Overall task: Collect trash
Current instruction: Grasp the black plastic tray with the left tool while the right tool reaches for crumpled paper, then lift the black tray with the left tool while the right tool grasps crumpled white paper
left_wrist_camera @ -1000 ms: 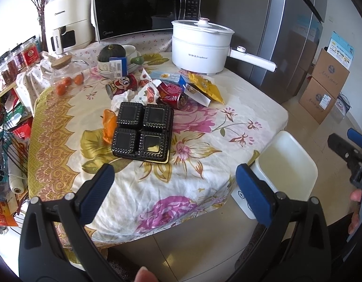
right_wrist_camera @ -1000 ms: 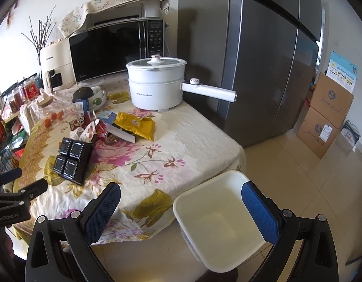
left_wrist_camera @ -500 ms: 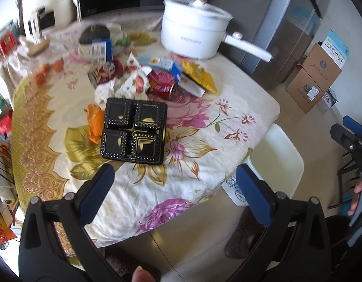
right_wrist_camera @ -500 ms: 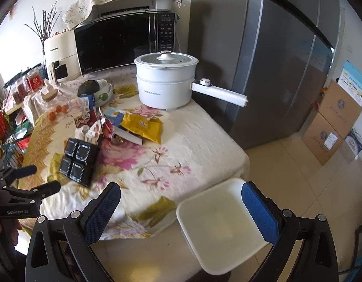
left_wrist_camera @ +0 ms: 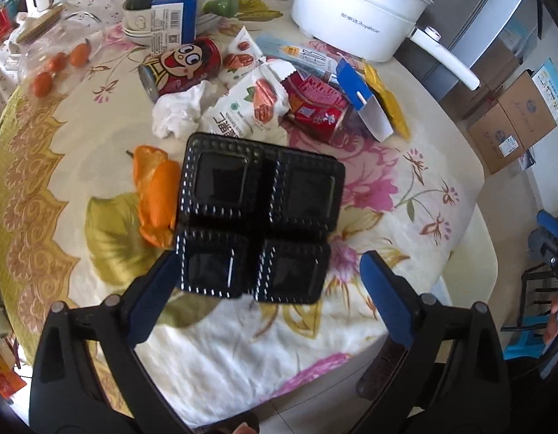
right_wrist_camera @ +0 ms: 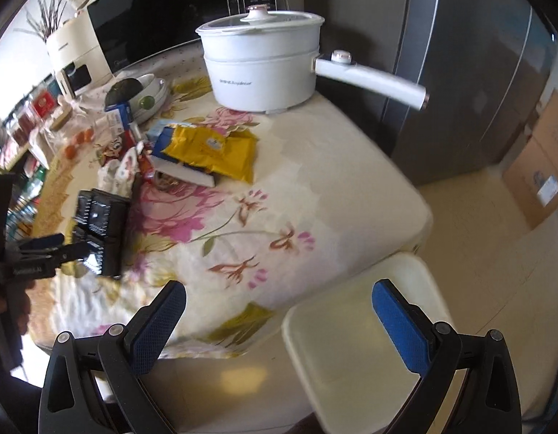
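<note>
Left wrist view: the left gripper, closer than a second ago, is closing around the near edge of the black tray, not yet pinching. The right gripper is hanging released over the white bin.

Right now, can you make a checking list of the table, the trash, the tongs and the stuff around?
Surface: flowered tablecloth, crowded at the far side.
Job's things: black four-cup tray; crumpled tissue; red can; yellow wrapper; white bin beside the table.
Clutter: white pot, bowls.
Tongs: left tongs closing around the tray, not pressing it; right tongs open, nothing between them.
Cables: nothing seen.
Surroundings: fridge, cardboard boxes.
</note>
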The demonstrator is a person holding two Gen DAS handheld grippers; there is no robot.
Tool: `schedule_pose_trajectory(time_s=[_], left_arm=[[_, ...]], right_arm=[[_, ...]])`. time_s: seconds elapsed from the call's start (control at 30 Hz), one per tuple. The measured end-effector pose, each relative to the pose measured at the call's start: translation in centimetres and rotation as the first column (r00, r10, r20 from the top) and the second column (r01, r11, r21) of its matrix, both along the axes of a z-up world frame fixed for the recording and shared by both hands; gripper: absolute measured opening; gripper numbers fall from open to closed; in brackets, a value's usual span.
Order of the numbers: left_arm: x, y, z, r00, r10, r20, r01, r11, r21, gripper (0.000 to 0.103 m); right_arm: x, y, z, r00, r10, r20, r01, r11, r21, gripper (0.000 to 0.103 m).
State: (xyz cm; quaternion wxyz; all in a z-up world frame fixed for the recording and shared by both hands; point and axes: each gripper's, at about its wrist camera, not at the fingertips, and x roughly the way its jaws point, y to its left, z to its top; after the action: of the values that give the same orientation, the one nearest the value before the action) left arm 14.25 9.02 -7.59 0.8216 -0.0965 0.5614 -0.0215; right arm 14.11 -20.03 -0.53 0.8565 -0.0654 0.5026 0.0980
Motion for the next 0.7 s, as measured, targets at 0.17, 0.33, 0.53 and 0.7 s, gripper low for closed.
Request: schedule_pose_trajectory(time_s=[0.17,0.33,0.53,0.7], left_arm=[[0.8,1.9,0.1,0.999,0.037,-0.028,-0.039,0.998,-0.042,0.08],[0.9,3.2,-0.3,0.997,0.067,-0.05,-0.07,0.996,-0.057,0.068],[0.8,3.8,-1.1,0.995,0.074,-0.061,-0.077,0.996,-0.041,0.053],[1.0,4.2,-1.9,0.996,0.067,-0.064,-0.071,0.996,-0.06,0.053]], right_arm=[[0.9,-0.4,-0.5,1.0,-0.007,-0.029,0.007,1.0,0.002,0.103],[0.9,-0.2,-1.1,0.999,0.002,-0.047,-0.002,1.0,-0.005,0.103],[0.7,-0.4,-1.0,0.999,-0.014,-0.042,0.014,1.0,0.002,0.103],[0.8,-0.3,-1.3,0.998,-0.018,-0.052,0.018,1.0,-0.006,0.103]])
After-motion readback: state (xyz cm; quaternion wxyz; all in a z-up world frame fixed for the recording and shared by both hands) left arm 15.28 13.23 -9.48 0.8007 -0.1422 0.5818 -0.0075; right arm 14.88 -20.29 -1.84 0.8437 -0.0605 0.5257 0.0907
